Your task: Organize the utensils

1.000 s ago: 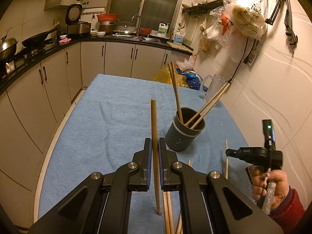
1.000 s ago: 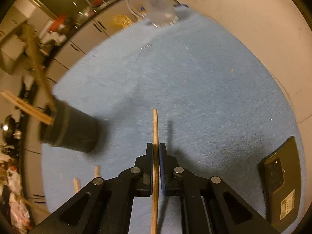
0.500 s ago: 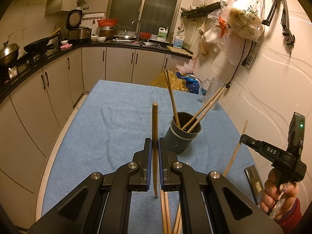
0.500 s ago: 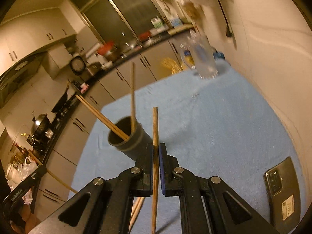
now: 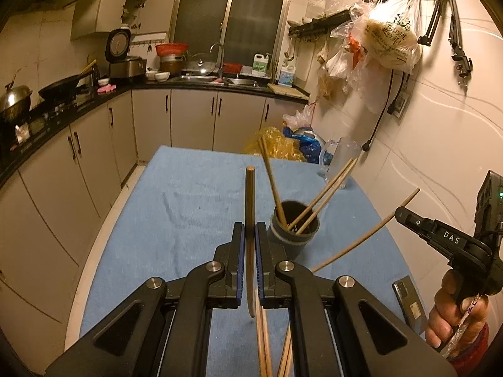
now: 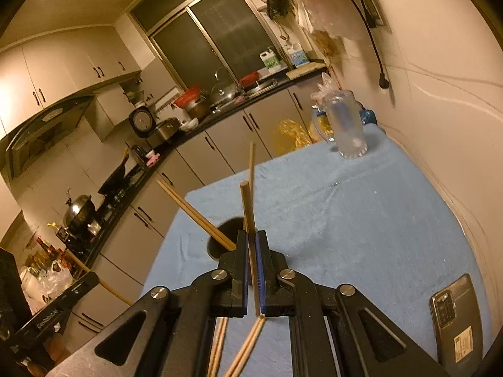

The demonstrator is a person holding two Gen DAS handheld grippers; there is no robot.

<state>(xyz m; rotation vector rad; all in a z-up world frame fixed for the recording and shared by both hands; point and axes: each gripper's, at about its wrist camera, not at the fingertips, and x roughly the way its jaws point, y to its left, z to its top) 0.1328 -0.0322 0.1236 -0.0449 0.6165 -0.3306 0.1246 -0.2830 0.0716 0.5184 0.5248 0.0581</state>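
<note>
A dark grey utensil cup [image 5: 293, 235] stands on the blue-cloth table [image 5: 176, 207] and holds three chopsticks [image 5: 323, 193]. My left gripper [image 5: 250, 242] is shut on a wooden chopstick [image 5: 250, 198], held upright just left of the cup. My right gripper [image 6: 252, 248] is shut on another chopstick [image 6: 246, 207], raised above the table beside the cup [image 6: 224, 238]; in the left wrist view this gripper [image 5: 405, 215] holds its chopstick [image 5: 364, 235] slanting right of the cup. Loose chopsticks [image 5: 264, 345] lie on the cloth under the grippers.
A black phone [image 6: 454, 320] lies on the cloth at the near right. A clear plastic pitcher [image 6: 345, 125] stands at the table's far right corner by the wall. Kitchen cabinets and counter [image 5: 195, 116] run behind and left of the table.
My right gripper has lifted its chopstick off the cloth and swung it up toward the cup. My left gripper has risen slightly, chopstick still upright.
</note>
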